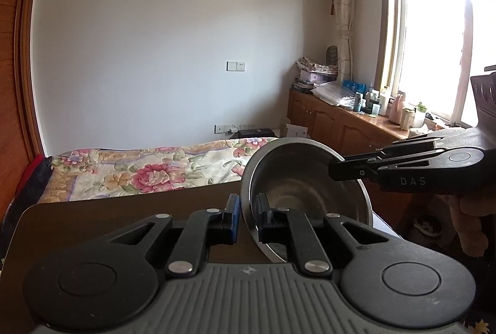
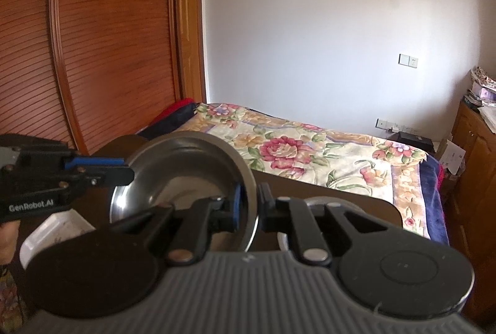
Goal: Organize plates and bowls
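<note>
One steel bowl [image 1: 297,185] hangs tilted above the dark table [image 1: 124,210], held from both sides. In the left wrist view my left gripper [image 1: 248,203] is shut on the bowl's near left rim, with one finger inside and one outside. My right gripper [image 1: 336,171] reaches in from the right and pinches the far right rim. In the right wrist view the same bowl [image 2: 183,172] shows its inside. There my right gripper [image 2: 251,197] is shut on its right rim, and my left gripper [image 2: 127,171] clamps the left rim.
A white rectangular tray [image 2: 55,228] lies on the table [image 2: 356,203] at lower left. A pale round rim [image 2: 282,238] shows under my right fingers. Beyond are a floral bed [image 1: 139,169], a wooden cabinet [image 1: 356,123] crowded with bottles, and a slatted wardrobe [image 2: 93,55].
</note>
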Motion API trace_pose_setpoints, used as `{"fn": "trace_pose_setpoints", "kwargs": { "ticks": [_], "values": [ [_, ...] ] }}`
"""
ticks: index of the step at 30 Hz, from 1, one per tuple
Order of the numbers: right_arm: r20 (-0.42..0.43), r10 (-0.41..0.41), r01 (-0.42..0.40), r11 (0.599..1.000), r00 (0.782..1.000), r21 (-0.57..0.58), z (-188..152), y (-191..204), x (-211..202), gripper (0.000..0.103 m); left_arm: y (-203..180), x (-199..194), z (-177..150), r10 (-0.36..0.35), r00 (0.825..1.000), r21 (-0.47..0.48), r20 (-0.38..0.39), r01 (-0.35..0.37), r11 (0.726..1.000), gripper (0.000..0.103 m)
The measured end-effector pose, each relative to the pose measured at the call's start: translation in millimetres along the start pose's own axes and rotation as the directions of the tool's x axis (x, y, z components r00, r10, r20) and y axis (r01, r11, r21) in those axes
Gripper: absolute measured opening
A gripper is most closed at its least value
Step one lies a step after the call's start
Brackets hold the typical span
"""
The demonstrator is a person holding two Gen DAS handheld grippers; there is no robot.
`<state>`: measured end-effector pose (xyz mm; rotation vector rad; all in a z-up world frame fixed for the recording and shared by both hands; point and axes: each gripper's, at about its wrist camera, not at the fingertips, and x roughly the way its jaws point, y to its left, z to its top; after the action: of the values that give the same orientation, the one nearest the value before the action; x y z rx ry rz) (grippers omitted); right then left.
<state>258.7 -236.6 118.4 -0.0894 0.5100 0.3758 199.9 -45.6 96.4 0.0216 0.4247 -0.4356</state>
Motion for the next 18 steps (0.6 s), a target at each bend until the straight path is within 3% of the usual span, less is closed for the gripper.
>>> {"fn": "trace_pose_setpoints", "kwargs": {
  "ticks": [18],
  "values": [
    [-0.005, 0.021, -0.021, 0.999, 1.0, 0.028, -46, 29, -35, 0.012, -11, -45, -49, -0.011, 1.0, -0.026, -0.023, 0.01, 1.0, 0.041]
  ]
}}
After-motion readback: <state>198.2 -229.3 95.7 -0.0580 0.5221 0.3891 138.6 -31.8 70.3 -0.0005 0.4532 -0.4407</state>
